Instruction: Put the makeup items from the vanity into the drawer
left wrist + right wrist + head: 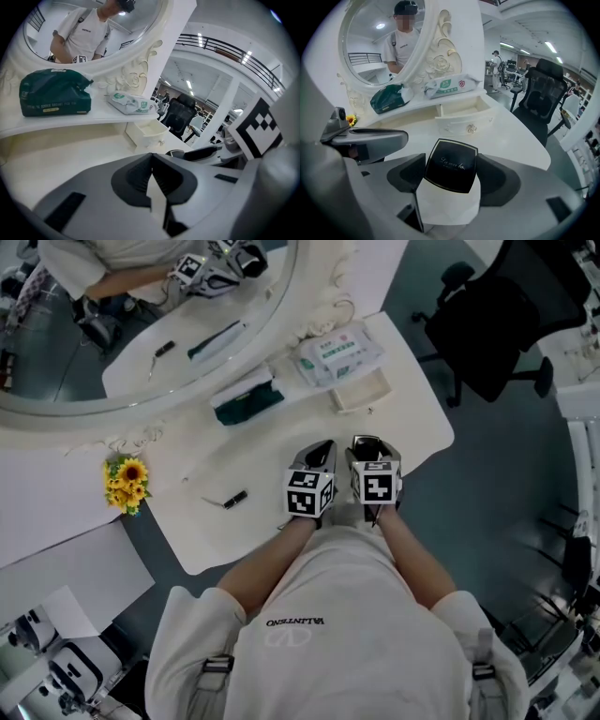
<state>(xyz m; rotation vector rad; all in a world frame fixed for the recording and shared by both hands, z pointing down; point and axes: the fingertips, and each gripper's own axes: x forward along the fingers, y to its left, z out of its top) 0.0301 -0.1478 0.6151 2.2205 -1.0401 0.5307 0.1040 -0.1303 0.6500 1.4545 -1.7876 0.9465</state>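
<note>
A black square compact with script lettering sits between the pads of my right gripper, which is shut on it above the near part of the white vanity top. My left gripper is shut with nothing between its pads. In the head view the two grippers hang side by side near the table's front edge. The small white drawer stands open at the back right, and its inside looks bare. A small black makeup stick lies on the table to the left.
A green tissue pack and a white wipes pack rest on the shelf under the oval mirror. A sunflower sprig marks the left edge. A black office chair stands beyond the right edge.
</note>
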